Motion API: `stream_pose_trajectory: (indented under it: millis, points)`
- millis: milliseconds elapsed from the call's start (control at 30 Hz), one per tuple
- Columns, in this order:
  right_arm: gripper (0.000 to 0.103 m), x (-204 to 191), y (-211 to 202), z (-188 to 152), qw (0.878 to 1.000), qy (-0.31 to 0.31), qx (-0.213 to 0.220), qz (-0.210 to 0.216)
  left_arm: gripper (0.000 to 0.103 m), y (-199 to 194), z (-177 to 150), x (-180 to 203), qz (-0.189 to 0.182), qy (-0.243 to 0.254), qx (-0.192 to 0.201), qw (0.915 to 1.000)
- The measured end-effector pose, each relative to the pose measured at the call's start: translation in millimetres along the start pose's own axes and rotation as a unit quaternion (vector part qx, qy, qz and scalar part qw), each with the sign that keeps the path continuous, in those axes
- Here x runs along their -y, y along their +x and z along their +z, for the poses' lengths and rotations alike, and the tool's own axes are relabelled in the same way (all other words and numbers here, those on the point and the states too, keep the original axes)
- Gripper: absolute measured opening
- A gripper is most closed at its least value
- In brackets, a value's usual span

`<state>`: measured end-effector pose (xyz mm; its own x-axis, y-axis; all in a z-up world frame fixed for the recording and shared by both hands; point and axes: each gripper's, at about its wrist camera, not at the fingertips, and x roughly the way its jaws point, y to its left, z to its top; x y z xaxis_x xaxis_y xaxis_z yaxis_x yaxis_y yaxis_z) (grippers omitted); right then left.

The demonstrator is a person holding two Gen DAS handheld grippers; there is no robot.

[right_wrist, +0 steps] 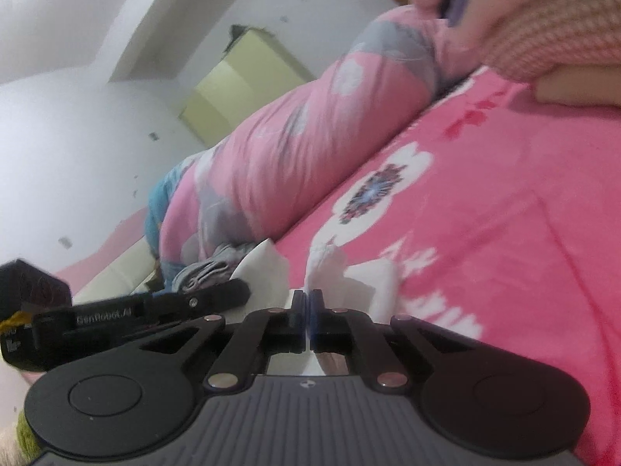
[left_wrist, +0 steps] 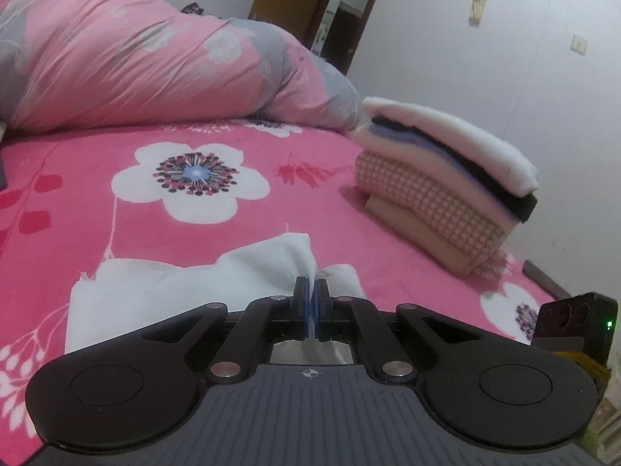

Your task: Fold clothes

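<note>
A white garment point(left_wrist: 163, 291) lies crumpled on the pink flowered bedsheet point(left_wrist: 233, 225) at the near edge. My left gripper point(left_wrist: 314, 285) is shut on a raised fold of this white cloth, which runs between the pads. In the right wrist view the same white garment point(right_wrist: 330, 272) bunches up in front of my right gripper point(right_wrist: 308, 299), which is shut on another part of it. The left gripper's body point(right_wrist: 155, 310) shows at the left of that view, close beside the right one.
A stack of folded clothes point(left_wrist: 446, 178), white on top and checked below, sits at the right of the bed near the wall. A rolled pink and grey quilt point(left_wrist: 155, 62) lies along the far side. A doorway point(left_wrist: 341, 15) stands behind.
</note>
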<state>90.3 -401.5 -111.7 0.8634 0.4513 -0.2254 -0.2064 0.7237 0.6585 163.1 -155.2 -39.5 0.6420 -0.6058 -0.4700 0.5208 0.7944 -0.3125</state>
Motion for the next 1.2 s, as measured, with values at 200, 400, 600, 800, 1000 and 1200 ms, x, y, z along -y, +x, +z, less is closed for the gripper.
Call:
stream_pose_trajectory:
  millis: [200, 400, 600, 800, 1000, 1200]
  points:
    - [0.0, -14.3, 16.4, -3.9, 0.998, -0.039, -0.041, -0.006, 0.0, -5.6, 1.8, -1.1, -0.01, -0.01, 0.012, 0.9998]
    - [0.0, -25.4, 30.4, -11.8, 0.991, -0.083, -0.104, 0.029, 0.0, -10.1, 3.3, -1.0, -0.019, -0.017, 0.016, 0.9996]
    - [0.003, -28.0, 29.6, -15.0, 0.988, -0.087, -0.122, 0.048, 0.0, -9.8, 0.9, -4.0, -0.018, -0.019, 0.014, 0.9996]
    - [0.004, 10.7, -17.0, 5.6, 0.998, 0.024, -0.021, 0.049, 0.0, -11.4, 1.4, -5.5, -0.02, -0.019, 0.017, 0.9995]
    - [0.004, 15.8, -21.6, 1.0, 0.999, 0.024, -0.044, 0.008, 0.0, -9.1, 1.3, -5.8, -0.02, -0.023, 0.017, 0.9994]
    - [0.004, -13.6, -6.6, -18.3, 0.99, -0.073, -0.121, 0.013, 0.0, -1.5, 0.2, -4.8, -0.019, -0.024, 0.01, 0.9995]
